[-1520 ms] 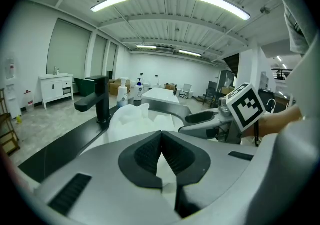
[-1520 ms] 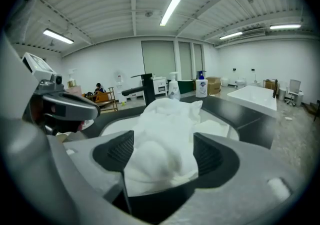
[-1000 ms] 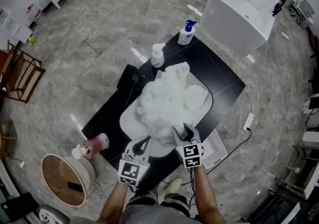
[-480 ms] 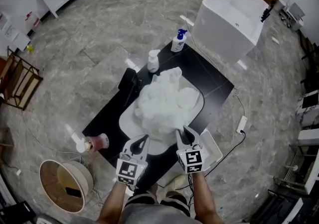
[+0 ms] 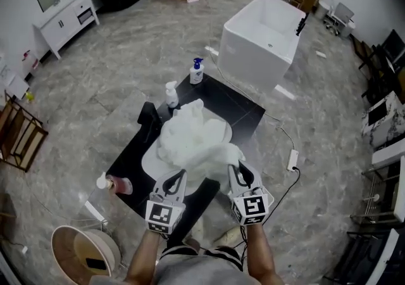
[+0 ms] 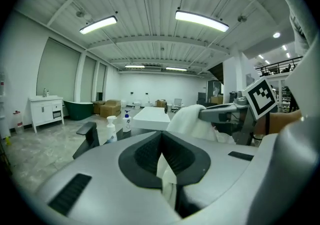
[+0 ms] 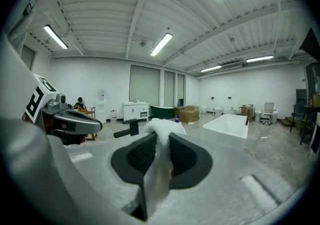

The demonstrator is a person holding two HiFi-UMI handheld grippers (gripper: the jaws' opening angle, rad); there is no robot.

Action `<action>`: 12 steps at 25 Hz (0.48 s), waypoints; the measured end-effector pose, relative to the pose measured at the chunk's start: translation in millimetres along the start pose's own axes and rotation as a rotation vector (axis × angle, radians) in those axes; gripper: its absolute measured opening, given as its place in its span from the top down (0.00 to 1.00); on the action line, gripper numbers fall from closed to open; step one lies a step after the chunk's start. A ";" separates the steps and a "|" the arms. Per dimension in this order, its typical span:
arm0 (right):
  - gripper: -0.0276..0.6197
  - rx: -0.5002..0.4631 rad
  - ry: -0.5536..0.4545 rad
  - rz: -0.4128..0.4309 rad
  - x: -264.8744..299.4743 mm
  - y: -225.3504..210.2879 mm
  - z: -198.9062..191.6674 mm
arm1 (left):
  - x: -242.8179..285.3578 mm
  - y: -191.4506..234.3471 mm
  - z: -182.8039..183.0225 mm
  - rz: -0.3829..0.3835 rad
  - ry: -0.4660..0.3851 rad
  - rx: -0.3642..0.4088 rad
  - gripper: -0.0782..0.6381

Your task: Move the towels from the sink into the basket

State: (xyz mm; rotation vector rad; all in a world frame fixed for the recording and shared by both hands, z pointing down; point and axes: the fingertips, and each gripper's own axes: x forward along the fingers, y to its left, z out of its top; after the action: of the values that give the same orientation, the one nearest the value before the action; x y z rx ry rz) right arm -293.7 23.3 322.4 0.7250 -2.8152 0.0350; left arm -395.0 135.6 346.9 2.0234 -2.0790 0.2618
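The white tub (image 5: 262, 37) is standing on the floor (image 5: 126, 56) at one o'clock from the counter (image 5: 231, 103), well apart from you. The black counter is running slantwise in front of you. The white sink (image 5: 150, 164) is sitting in its near half.

The towels (image 5: 190, 141) are lying heaped over the sink. They are covering most of the bowl, with the peak of the heap pointing to twelve o'clock. The basket (image 5: 109, 246) is sitting on the floor at eight o'clock from the sink, round, pale outside and brown inside, well apart from the heap.

You are holding both grippers at the near edge of the heap, side by side and pointing roughly level. The right gripper (image 5: 235, 168) is at five o'clock from the heap. Its jaws have just been closing and are now standing narrow, pinching a fold of the towels that is rising past the tips. A band of cloth is stretching from the heap to it. The left gripper (image 5: 177, 176) is at seven o'clock, its jaws nearly together and gripping a strip of the towels.

The black faucet (image 5: 149, 119) is standing at ten o'clock of the sink, just beside the heap. A blue-topped bottle (image 5: 197, 71) is standing at the counter's far corner, at twelve o'clock. A white bottle (image 5: 171, 94) is standing between it and the faucet. A pink cup (image 5: 121, 184) is sitting at the counter's nine o'clock corner.
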 end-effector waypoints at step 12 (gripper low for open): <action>0.86 -0.057 -0.208 -0.260 -159.9 -95.8 85.6 | 22.5 -109.5 86.1 -0.144 -0.116 0.094 0.87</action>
State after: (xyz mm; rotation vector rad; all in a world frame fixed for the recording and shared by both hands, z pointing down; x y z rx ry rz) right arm -130.6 8.1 199.0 1.1337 -2.8725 -0.1734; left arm -289.4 86.1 267.5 2.2817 -2.0089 0.2252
